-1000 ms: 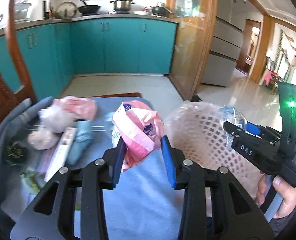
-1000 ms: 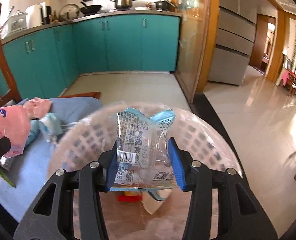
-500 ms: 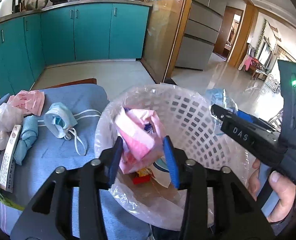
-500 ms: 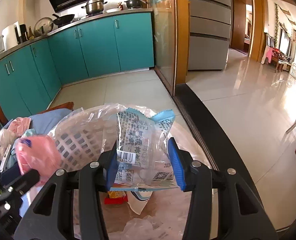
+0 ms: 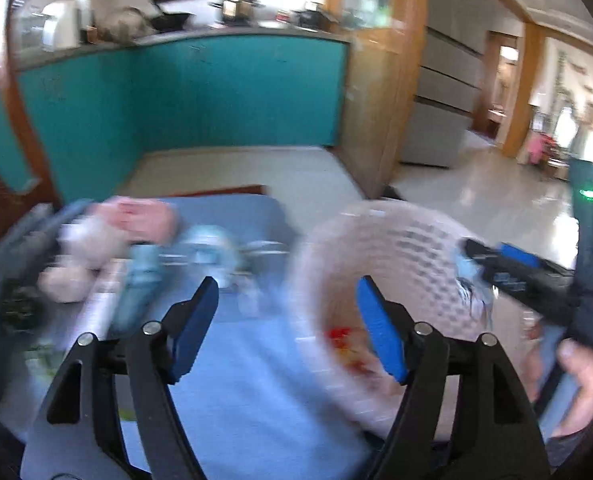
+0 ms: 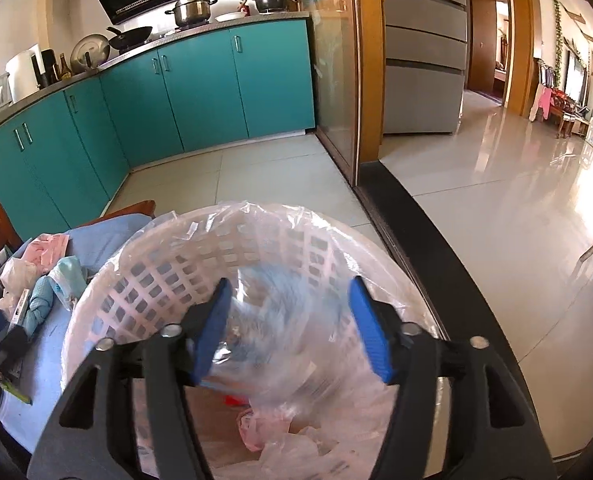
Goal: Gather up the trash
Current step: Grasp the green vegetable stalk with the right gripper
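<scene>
Clear wrapper (image 6: 280,320) — blurred, between right hand-held gripper's (image 6: 292,330) just-opening jaws

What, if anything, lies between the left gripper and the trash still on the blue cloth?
Nothing visible. The left gripper is open and empty, and only bare blue cloth lies between it and the blurred trash pile. The basket stands off to the right.

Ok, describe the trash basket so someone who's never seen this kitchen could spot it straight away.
Find the blue cloth spread in front of the teal cabinets. At its right end sits the basket, round, pale pink, with lattice walls. It alone is lined with a clear plastic bag; the wrappers lie loose on the cloth.
</scene>
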### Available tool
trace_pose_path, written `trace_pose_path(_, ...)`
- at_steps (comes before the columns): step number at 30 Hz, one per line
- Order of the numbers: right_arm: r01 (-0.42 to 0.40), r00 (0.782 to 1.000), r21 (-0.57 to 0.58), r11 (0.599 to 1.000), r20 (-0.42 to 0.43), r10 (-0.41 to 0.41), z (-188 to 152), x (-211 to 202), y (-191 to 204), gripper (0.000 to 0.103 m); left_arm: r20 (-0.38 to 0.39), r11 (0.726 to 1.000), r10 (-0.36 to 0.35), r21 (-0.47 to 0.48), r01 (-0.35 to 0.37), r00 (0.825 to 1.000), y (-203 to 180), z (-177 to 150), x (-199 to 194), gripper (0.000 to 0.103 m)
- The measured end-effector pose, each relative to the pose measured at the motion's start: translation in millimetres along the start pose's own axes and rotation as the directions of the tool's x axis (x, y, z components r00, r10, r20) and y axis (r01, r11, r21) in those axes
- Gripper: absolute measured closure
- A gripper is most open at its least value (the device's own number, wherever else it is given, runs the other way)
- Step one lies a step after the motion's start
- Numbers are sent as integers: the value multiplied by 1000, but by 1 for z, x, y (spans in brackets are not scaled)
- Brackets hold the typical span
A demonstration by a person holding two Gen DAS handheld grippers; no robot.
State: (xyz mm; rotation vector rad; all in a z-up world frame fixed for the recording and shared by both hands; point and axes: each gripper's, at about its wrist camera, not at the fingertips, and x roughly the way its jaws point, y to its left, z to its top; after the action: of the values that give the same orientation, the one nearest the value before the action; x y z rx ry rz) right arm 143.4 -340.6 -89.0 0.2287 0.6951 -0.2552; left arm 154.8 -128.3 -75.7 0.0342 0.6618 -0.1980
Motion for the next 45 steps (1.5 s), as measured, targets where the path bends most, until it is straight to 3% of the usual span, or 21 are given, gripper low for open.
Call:
trace_pose_path(4,-37,999,-12,999,35,37,1,-7,11,29,19,986,166,-34,-165,986,55,-7,-19,28)
trace_pose_path(6,-69,996,-21,997,51,70,1,-11,19,28,10,964,260,-68,-258,966,92,-13,-31,28)
trace_pose_path(9,-232,970,-39,972,72,234,0,-24,43,28,-19,923,363,-130,-362,932,142,-21,-50,28)
trace_pose_path(11,-371,924,-150,917,36,380,-8,-33,88,28,-36,893,417,-171,-416,908,168,-25,-63,27)
trace_pose_path(14,-477,873,-317,820,-68,482,-31,-37,158,28,-68,854,469,-222,-471,881,202,-33,-82,27)
trace_pose_path(16,-554,828,-406,727,-180,530,-56,-34,214,29,-76,836,486,-251,-488,871,216,-39,-95,27)
trace_pose_path(17,-581,810,-442,683,-235,537,-69,-31,239,31,-76,832,490,-257,-492,868,218,-41,-100,27)
trace_pose_path(19,-605,795,-491,627,-326,512,-91,-21,274,40,-78,826,497,-262,-498,864,222,-45,-108,27)
trace_pose_path(21,-636,772,-486,600,-396,497,-104,-10,293,42,-81,824,500,-262,-502,862,229,-48,-113,26)
trace_pose_path(23,-650,759,-468,599,-433,486,-111,0,304,42,-82,822,501,-266,-503,862,233,-52,-118,26)
trace_pose_path(26,-668,744,-477,572,-459,486,-119,2,316,42,-85,824,494,-271,-497,866,232,-58,-122,25)
trace_pose_path(32,-676,737,-516,526,-481,475,-135,-3,328,43,-102,834,474,-265,-483,874,227,-62,-116,25)
trace_pose_path(34,-665,747,-544,511,-473,468,-140,-6,330,55,-106,836,469,-267,-479,877,226,-62,-114,25)
trace_pose_path(35,-662,749,-549,510,-470,466,-142,-7,329,68,-109,836,466,-269,-478,878,225,-62,-113,25)
trace_pose_path(36,-668,744,-545,507,-475,470,-142,-7,328,82,-113,837,465,-269,-477,878,225,-62,-112,25)
trace_pose_path(38,-700,714,-522,488,-502,487,-141,-8,326,91,-117,836,464,-269,-478,878,224,-63,-111,25)
trace_pose_path(41,-700,714,-526,483,-488,502,-138,-16,320,93,-117,838,465,-262,-479,877,222,-62,-111,25)
trace_pose_path(45,-720,692,-497,484,-452,563,-120,-31,301,93,-120,838,464,-260,-479,877,221,-63,-109,25)
